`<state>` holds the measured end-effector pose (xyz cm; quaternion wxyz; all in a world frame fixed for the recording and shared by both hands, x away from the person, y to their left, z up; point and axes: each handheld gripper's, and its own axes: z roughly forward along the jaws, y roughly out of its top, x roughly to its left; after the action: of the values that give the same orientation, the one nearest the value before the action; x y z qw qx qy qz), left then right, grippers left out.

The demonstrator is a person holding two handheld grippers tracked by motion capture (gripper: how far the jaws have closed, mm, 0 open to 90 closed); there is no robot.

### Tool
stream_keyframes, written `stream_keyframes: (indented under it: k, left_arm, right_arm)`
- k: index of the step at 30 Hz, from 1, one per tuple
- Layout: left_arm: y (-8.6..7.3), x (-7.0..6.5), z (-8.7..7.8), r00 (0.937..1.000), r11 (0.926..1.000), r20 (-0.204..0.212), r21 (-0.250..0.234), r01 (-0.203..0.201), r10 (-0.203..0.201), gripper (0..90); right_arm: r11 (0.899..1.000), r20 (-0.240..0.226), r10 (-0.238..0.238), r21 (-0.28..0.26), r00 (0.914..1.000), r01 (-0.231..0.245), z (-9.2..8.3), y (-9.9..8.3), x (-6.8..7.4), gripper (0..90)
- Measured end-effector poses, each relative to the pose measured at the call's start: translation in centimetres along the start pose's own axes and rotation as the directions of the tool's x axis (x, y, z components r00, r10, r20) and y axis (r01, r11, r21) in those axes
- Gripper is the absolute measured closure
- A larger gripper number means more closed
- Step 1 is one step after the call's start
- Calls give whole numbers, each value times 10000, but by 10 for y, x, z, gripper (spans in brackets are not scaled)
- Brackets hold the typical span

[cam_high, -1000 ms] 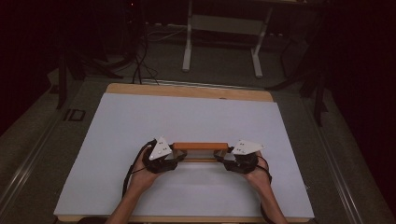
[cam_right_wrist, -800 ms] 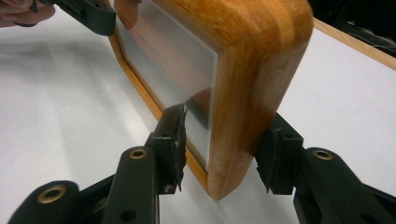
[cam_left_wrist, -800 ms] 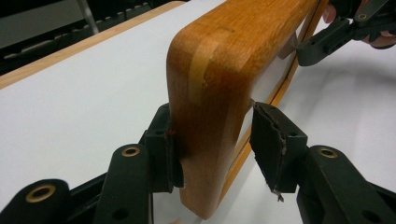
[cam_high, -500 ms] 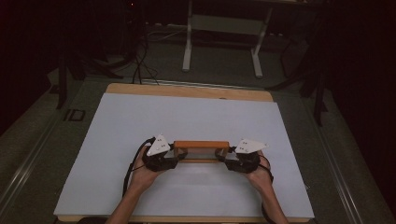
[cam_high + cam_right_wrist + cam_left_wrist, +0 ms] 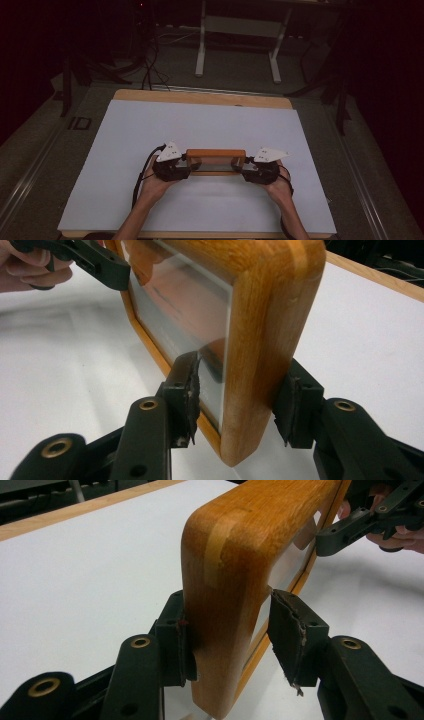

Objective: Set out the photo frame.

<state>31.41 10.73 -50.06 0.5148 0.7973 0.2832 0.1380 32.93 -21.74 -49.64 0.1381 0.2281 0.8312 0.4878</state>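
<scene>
Dim, dark-edged high view; gripper views brighter, blurred close up.

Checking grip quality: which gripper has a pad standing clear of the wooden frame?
The left gripper: one pad shows a gap beside the wooden frame; the right gripper presses both pads on it.

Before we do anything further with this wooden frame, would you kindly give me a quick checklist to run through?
1. Right gripper clamped on the wooden frame: ok, one pad is on the glass side and one on the back.
2. Left gripper grip: cannot tell; one pad presses the wood, but the other's contact is unclear.
3. Frame upright and level between both grippers: ok.
4. Glass pane intact: ok, no cracks seen.
5. Room on the white table beyond the frame: ok.
</scene>
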Motion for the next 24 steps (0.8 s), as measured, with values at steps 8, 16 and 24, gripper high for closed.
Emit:
stream_keyframes:
  k: [8,16,24]
  left_arm:
    - [2,3,3,9991,9995,253,-17,328,-327,540]
    - [1,8,8,9961,9971,460,11,755,-755,539]
    - [-2,11,16,9915,9932,605,212,1145,-1156,540]
  right_arm:
    - [9994,-134,358,26,9993,-358,-3,0,-4,568]
    - [9955,-290,917,245,9954,-910,-1,-3,-8,568]
    - [9885,-346,1449,478,9888,-1432,1,-7,-13,563]
